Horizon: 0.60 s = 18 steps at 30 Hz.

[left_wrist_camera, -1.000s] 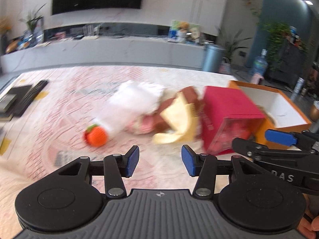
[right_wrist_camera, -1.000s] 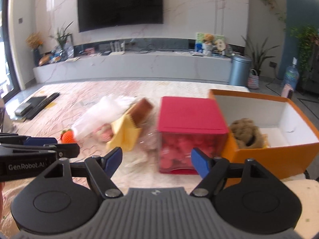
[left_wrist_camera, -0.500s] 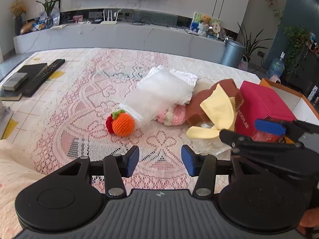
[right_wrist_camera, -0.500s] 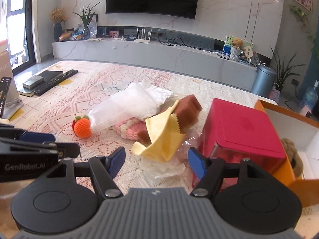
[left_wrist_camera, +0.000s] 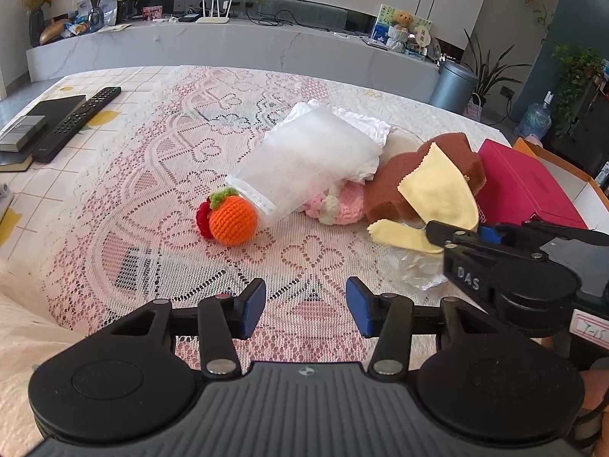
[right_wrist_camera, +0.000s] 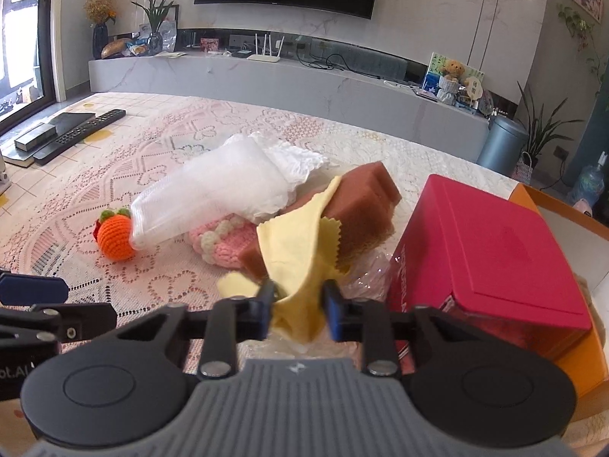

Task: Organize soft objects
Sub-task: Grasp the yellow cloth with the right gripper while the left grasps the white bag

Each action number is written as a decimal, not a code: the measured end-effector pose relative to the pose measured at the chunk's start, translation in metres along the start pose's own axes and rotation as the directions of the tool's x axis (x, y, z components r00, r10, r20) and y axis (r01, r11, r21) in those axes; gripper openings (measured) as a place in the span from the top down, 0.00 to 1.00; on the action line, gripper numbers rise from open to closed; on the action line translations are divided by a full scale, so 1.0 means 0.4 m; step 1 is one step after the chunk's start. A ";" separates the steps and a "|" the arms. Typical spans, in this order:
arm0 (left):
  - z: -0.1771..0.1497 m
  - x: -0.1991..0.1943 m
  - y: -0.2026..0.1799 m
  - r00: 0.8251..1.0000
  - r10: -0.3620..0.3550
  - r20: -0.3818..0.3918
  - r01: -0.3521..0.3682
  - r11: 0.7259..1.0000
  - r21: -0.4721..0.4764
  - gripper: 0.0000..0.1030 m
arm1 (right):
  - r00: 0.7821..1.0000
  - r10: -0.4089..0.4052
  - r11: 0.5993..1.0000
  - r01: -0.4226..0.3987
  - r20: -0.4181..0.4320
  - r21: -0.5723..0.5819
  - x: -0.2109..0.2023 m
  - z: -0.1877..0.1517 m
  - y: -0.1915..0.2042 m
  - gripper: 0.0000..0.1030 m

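— Lace tablecloth lies bare before the spread left gripper?
— Yes. Right gripper pinches the yellow cloth draped over the brown sponge, beside the red box; orange box behind.

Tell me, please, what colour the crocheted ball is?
Orange crocheted ball with a green top; left wrist view shows it best.

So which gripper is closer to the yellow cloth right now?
Right. The right gripper has the yellow cloth bunched between its fingers, while the left gripper hangs open over bare lace tablecloth, off to the cloth's left.
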<state>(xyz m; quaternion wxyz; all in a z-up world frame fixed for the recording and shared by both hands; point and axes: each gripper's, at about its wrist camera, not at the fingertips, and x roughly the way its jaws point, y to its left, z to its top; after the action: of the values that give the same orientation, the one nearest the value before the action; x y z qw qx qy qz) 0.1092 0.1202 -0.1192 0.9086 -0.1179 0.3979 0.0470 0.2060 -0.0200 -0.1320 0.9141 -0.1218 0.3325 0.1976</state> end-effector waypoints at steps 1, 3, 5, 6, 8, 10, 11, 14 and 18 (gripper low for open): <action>0.000 -0.002 -0.001 1.000 0.001 0.001 -0.001 1.000 0.002 0.45 | 1.000 0.004 1.000 -0.004 0.005 -0.007 -0.007 0.000 0.002 0.96; 0.003 -0.007 -0.004 1.000 0.000 0.005 0.000 1.000 0.007 0.45 | 1.000 0.029 0.999 -0.029 0.010 -0.017 -0.030 0.003 0.008 0.96; 0.008 -0.014 -0.008 1.000 -0.003 0.011 0.003 1.000 0.016 0.45 | 0.997 0.068 0.998 -0.067 0.028 -0.020 -0.058 0.008 0.014 0.96; 0.013 -0.017 -0.011 1.000 -0.008 0.013 0.007 1.000 0.025 0.45 | 0.996 0.080 0.997 -0.079 0.041 -0.027 -0.074 0.012 0.020 0.96; 0.026 -0.023 -0.015 1.000 -0.018 0.025 0.016 0.999 0.049 0.45 | 0.993 0.099 0.994 -0.097 0.068 -0.043 -0.097 0.024 0.029 0.96; 0.046 -0.024 -0.021 0.999 -0.013 0.049 0.009 0.996 0.093 0.45 | 0.991 0.104 0.994 -0.100 0.089 -0.050 -0.107 0.041 0.030 0.96; 0.058 -0.023 -0.023 0.998 -0.004 0.060 -0.003 0.994 0.114 0.45 | 0.990 0.106 0.994 -0.101 0.097 -0.050 -0.105 0.052 0.028 0.96; 0.102 0.002 -0.026 0.996 0.005 0.085 -0.021 0.981 0.191 0.45 | 0.988 0.114 0.993 -0.110 0.102 -0.041 -0.078 0.084 0.017 0.96; 0.154 0.062 -0.028 0.997 0.007 0.082 -0.030 0.960 0.280 0.43 | 0.988 0.126 0.992 -0.125 0.086 -0.009 -0.023 0.115 0.003 0.96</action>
<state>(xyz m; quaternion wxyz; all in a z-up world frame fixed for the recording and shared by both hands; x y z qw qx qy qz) 0.1720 0.1247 -0.0950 0.9309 0.0178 0.3647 0.0031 0.2248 -0.0052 -0.0914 0.9131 -0.0937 0.2993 0.2606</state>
